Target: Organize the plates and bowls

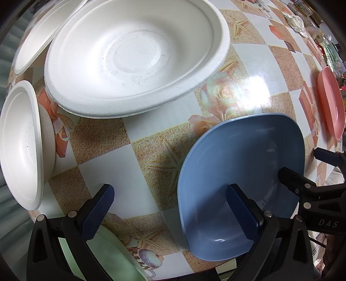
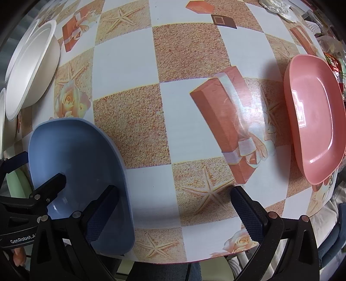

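Observation:
A blue plate (image 1: 244, 179) lies near the table's front edge; it also shows in the right wrist view (image 2: 77, 164). My left gripper (image 1: 170, 205) is open above the table, its right finger (image 1: 244, 214) over the blue plate and its left finger (image 1: 97, 214) above a green plate (image 1: 110, 255). My right gripper (image 2: 175, 211) is open over bare table, its left finger (image 2: 101, 214) over the blue plate's right rim. A large white bowl (image 1: 134, 56) stands behind, with other white bowls (image 1: 21, 142) at the left. A pink plate (image 2: 313, 116) lies at the right.
The table (image 2: 129, 71) has a checked cloth with starfish and gift-box prints. Its front edge runs just below both grippers. Clutter of small packages (image 1: 307, 19) sits at the far right back. A white plate (image 1: 41, 34) lies at the far left back.

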{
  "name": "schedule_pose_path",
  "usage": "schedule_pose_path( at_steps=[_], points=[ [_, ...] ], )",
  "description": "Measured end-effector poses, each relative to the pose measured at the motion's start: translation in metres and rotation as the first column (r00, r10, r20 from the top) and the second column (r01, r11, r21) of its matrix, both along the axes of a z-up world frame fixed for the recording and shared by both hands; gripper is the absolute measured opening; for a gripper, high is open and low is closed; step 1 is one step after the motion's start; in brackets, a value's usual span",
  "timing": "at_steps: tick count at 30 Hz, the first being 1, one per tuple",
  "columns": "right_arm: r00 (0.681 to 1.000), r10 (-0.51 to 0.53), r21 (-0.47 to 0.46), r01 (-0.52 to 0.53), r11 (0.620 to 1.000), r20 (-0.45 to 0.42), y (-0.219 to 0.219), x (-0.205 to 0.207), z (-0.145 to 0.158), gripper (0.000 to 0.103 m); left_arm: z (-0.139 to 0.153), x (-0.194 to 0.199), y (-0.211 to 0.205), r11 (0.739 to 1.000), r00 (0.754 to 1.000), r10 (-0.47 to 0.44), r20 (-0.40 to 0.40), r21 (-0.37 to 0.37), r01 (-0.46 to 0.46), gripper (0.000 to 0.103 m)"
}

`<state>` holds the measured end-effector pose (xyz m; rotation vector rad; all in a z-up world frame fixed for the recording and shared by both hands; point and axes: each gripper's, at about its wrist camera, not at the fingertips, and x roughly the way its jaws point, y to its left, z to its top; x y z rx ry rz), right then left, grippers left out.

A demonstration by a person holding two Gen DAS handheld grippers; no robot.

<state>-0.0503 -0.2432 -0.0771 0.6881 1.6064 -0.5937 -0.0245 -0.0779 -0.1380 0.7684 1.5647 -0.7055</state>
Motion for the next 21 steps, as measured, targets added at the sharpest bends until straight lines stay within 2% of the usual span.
schedule_pose_path(
  at_steps=[3, 5, 8, 10, 11, 13, 14, 15, 16, 19, 21],
  points=[
    [1.0, -0.019, 0.019, 0.019, 1.0, -0.007, -0.002, 0.001, 0.0, 0.103, 0.0, -0.002, 0.0, 1.0, 1.0, -0.007, -0.009, 0.012, 0.007, 0.102],
    [1.0, -0.03, 0.021, 0.03, 0.999, -0.002, -0.002, 0.0, 0.003, 0.097, 0.002, -0.005, -0.001, 1.0, 1.0, -0.022, -0.01, 0.012, 0.022, 0.098],
    [1.0, -0.026, 0.02, 0.025, 0.999, 0.017, 0.001, -0.001, 0.012, 0.079, 0.008, -0.013, -0.006, 0.998, 0.998, -0.058, -0.003, 0.003, 0.058, 0.089],
    [0.999, -0.018, 0.026, 0.017, 1.0, 0.038, 0.004, 0.002, 0.017, 0.057, 0.012, -0.018, -0.01, 0.996, 0.996, -0.086, 0.002, -0.001, 0.086, 0.079],
    [0.998, -0.007, 0.032, 0.006, 0.999, 0.056, 0.006, 0.005, 0.02, 0.05, 0.015, -0.022, -0.012, 0.995, 0.995, -0.103, 0.007, -0.006, 0.103, 0.076],
    [0.996, 0.01, 0.055, -0.014, 0.998, 0.083, 0.012, 0.011, 0.024, 0.019, 0.019, -0.028, -0.015, 0.991, 0.991, -0.135, 0.015, -0.016, 0.135, 0.06],
    [0.995, 0.012, 0.077, -0.019, 0.997, 0.095, 0.014, 0.013, 0.023, 0.012, 0.022, -0.031, -0.017, 0.989, 0.989, -0.147, 0.02, -0.022, 0.148, 0.053],
    [0.994, 0.003, 0.122, -0.016, 0.992, 0.105, 0.016, 0.015, 0.021, 0.012, 0.025, -0.033, -0.017, 0.987, 0.987, -0.159, 0.026, -0.026, 0.16, 0.045],
    [0.994, -0.007, 0.136, -0.008, 0.991, 0.105, 0.018, 0.017, 0.021, 0.012, 0.026, -0.032, -0.017, 0.987, 0.987, -0.161, 0.021, -0.02, 0.161, 0.041],
    [0.997, -0.006, 0.142, -0.004, 0.99, 0.073, 0.019, 0.02, 0.022, 0.012, 0.031, -0.025, -0.013, 0.993, 0.993, -0.115, -0.005, -0.006, 0.115, 0.026],
    [0.997, -0.022, 0.163, 0.009, 0.987, 0.079, 0.019, 0.022, 0.03, 0.012, 0.039, -0.021, -0.009, 0.996, 0.996, -0.09, -0.012, -0.01, 0.09, 0.025]
  ],
)
